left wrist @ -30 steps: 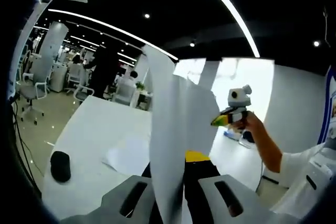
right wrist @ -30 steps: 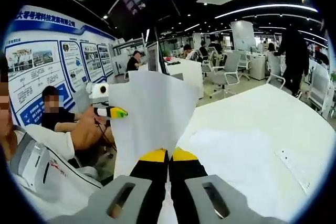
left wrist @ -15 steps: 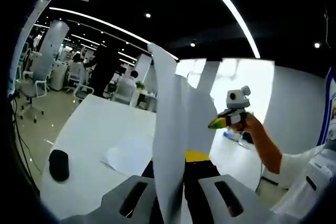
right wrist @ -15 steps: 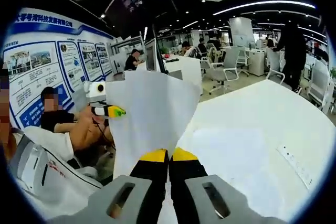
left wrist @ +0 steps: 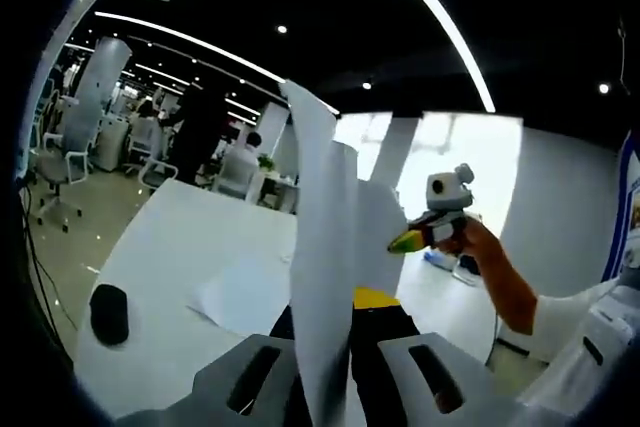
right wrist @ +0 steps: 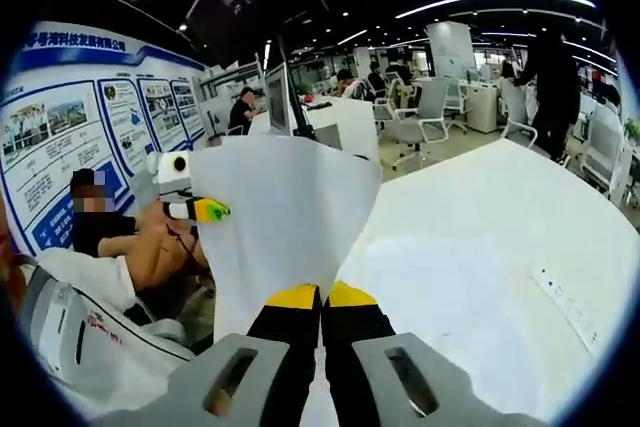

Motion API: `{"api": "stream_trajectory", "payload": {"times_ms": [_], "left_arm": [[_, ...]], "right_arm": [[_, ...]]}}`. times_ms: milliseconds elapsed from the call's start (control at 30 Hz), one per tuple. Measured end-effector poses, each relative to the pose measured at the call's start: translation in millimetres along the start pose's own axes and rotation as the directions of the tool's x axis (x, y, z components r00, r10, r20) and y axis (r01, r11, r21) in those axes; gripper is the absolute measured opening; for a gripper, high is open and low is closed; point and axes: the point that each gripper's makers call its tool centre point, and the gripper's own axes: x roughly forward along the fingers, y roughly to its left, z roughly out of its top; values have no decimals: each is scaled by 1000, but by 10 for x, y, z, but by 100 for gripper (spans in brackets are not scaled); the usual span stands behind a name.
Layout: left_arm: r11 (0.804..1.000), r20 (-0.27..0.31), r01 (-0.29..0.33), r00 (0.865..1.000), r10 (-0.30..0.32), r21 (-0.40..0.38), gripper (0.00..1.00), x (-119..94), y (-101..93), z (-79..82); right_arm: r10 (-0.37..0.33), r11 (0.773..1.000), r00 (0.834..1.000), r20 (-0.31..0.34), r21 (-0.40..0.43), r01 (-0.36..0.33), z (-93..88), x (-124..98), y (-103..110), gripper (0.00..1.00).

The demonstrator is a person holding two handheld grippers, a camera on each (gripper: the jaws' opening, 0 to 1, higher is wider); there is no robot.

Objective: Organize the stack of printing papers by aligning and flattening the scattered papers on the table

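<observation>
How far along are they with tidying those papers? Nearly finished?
Not nearly. Done: nothing looks squared up yet. In hand: the left gripper and the right gripper are each shut on the lifted sheets, held upright above the table. Left: a loose sheet lies flat on the table, and the held paper must be aligned and laid flat.

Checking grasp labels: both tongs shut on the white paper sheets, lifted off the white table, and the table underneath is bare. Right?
Not bare. The left gripper view shows more white paper sheets lying on the white table, plus a black object. Both tongs do grip the lifted sheets.
</observation>
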Motion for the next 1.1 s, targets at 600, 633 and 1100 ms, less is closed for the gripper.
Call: {"api": "stream_trajectory", "payload": {"times_ms": [600,633,1100], "left_arm": [[947,82,116,992,-95,-300,6,-32,41,-23],[937,93,126,991,-101,-327,6,-37,60,-35],[838,149,160,984,-95,-522,6,-45,265,-207]], "right_arm": [[-23,1000,1000,-12,3,23,62,122,-33,0],[-24,1000,1000,-14,5,24,64,126,-38,0],[21,995,993,-118,103,-8,28,286,-113,0]]}}
